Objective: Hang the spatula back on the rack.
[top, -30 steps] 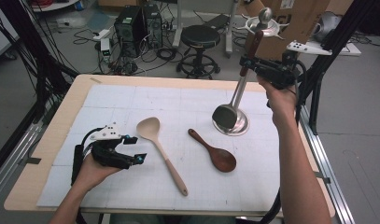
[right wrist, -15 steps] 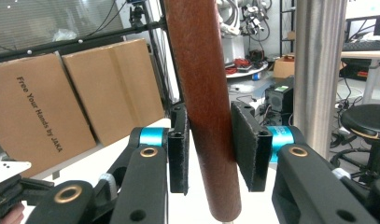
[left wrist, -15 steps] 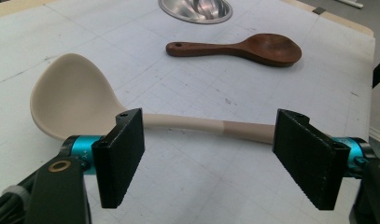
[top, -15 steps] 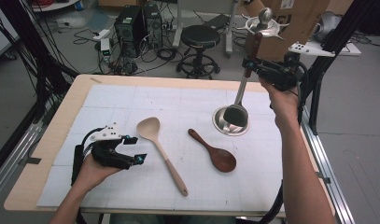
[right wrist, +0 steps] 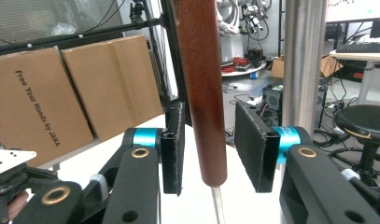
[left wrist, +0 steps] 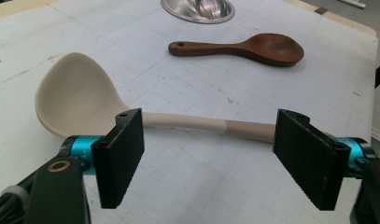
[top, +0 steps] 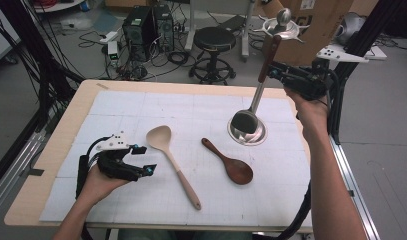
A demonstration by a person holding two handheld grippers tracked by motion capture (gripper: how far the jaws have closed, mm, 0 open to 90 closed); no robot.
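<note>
- The ladle (top: 248, 122) is seen right of centre in the high view; its cup rests in the steel bowl (top: 261, 136) and its handle (right wrist: 200, 88) slants to the upper right.
- The right gripper (right wrist: 207, 144) is positioned around that handle; its jaws have just been opening, and a gap is visible beside the wood.
- The left gripper (left wrist: 220, 151), at the lower left, is held wide open and empty, just before the pale spoon (left wrist: 80, 91).
- The brown spoon (top: 231, 162) lies at centre.

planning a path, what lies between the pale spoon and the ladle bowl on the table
The dark wooden spoon lies between the pale spoon and the ladle bowl, touching neither; the high view shows it, with bare mat on either side.
</note>
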